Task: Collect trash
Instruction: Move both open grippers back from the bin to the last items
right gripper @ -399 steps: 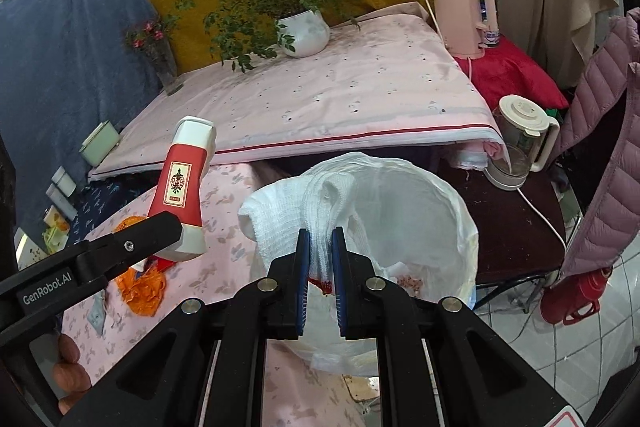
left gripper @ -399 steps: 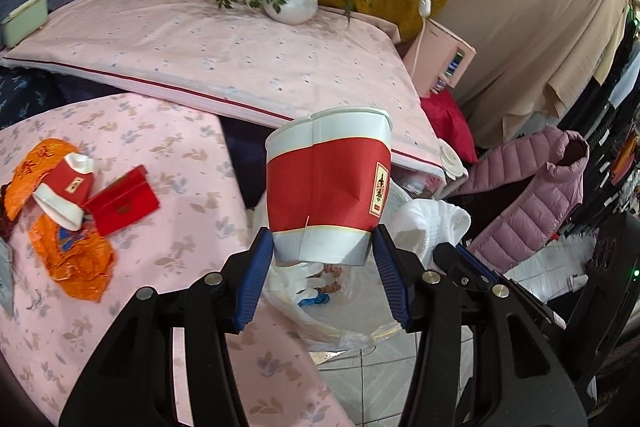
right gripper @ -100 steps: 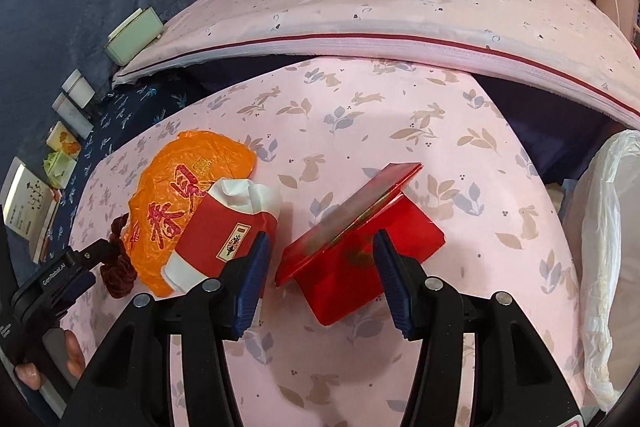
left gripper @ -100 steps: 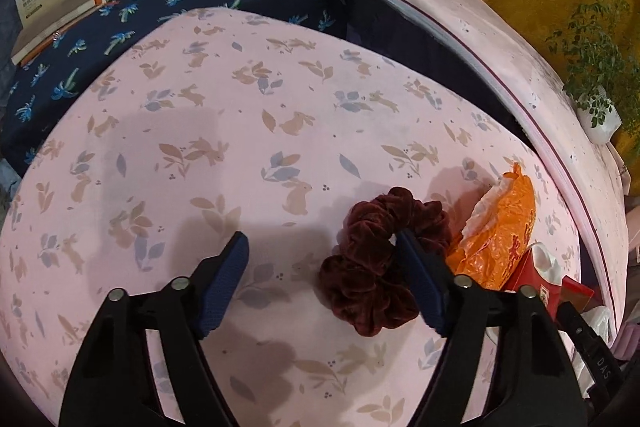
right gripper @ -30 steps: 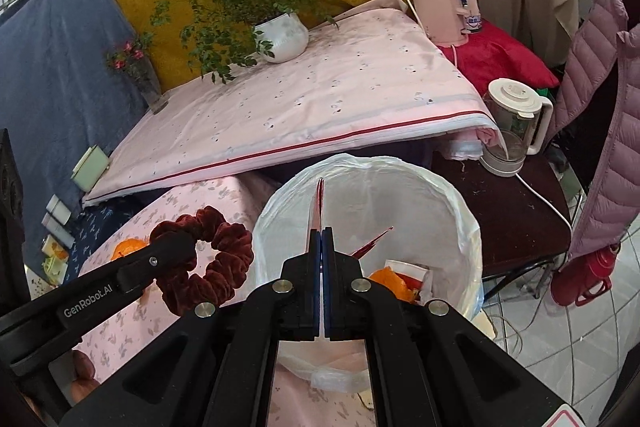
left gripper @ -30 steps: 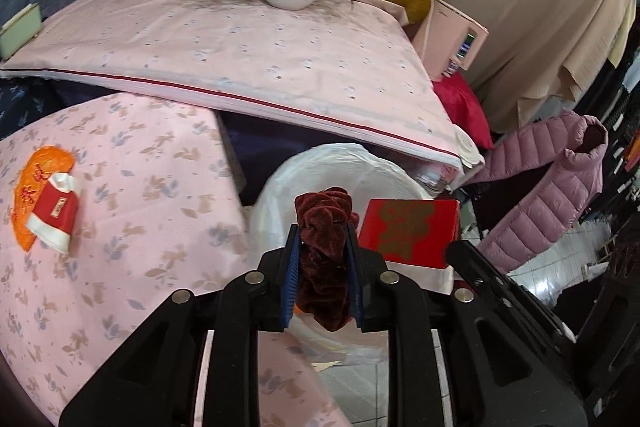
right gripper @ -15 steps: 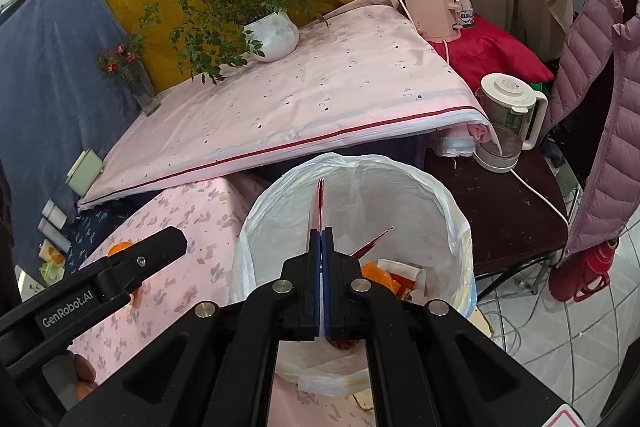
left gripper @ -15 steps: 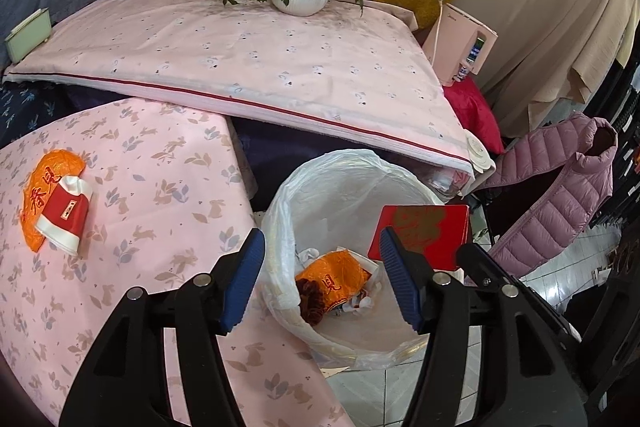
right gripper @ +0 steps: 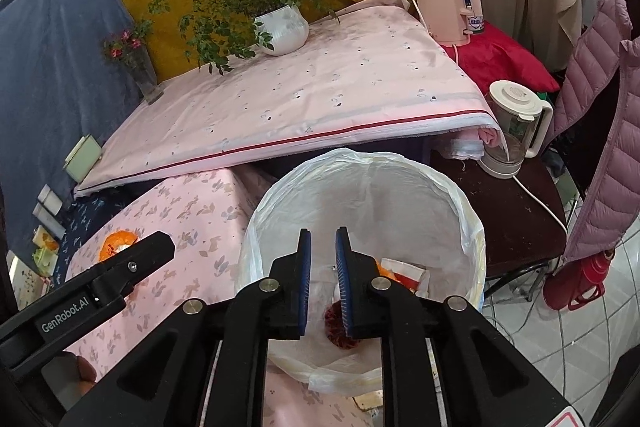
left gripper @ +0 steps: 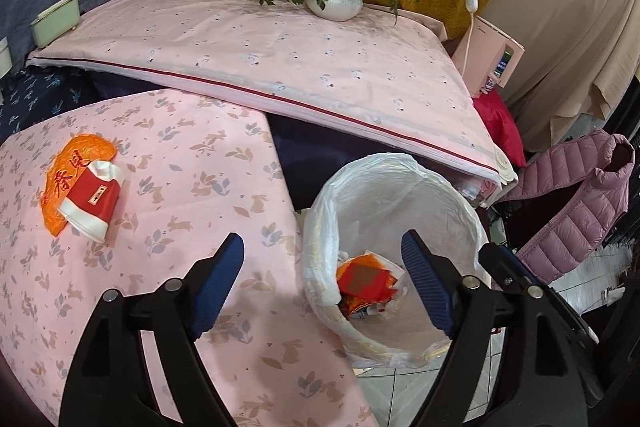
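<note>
Bin (left gripper: 400, 187) with white plastic liner sits directly under both grippers; left gripper (left gripper: 322, 269) jaws are opening wide with nothing between them, right gripper (right gripper: 321, 281) jaws are just parting, also empty. Flat red card packet (left gripper: 362, 277) lies at the bin bottom between the left fingertips. Crushed red-and-white paper cup (left gripper: 93, 199) lies on an orange foil wrapper (left gripper: 68, 167), on the pink leaf-print cloth (left gripper: 192, 211) well left of the left gripper.

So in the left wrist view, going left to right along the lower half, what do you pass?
Orange wrapper → red and white paper cup → left gripper, jaws opening with nothing between them → white bin bag holding red trash → pink puffer jacket.
</note>
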Available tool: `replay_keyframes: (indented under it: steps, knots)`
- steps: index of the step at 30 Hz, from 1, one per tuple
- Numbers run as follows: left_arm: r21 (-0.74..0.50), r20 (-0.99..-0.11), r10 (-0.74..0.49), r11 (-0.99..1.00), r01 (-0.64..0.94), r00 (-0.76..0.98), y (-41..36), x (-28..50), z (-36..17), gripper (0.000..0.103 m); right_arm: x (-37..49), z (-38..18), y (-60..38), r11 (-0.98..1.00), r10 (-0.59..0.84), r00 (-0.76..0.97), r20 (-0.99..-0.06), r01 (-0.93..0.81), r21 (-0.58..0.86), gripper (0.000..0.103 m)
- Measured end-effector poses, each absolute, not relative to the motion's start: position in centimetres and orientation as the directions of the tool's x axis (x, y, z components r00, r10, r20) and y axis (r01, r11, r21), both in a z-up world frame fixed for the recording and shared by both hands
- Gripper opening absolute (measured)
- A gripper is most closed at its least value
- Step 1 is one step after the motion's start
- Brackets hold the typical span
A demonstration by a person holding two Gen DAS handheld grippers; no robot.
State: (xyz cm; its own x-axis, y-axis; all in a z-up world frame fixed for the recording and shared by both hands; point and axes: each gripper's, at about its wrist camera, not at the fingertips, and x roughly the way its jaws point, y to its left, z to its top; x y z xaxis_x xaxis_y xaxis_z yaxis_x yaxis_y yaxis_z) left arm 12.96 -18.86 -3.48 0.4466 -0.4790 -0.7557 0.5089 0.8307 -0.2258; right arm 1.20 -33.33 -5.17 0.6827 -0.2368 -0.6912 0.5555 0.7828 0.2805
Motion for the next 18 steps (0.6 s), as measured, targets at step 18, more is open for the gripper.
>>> replay_keyframes:
  steps: [18]
  knots:
    - [-0.232,-0.757,-0.424,0.886,0.401,0.497,-12.8,15.1,-4.3,0.077,3.7,-4.5,-29.0,0.834,-0.209,0.697,-0.686,0.494,0.247,0.047]
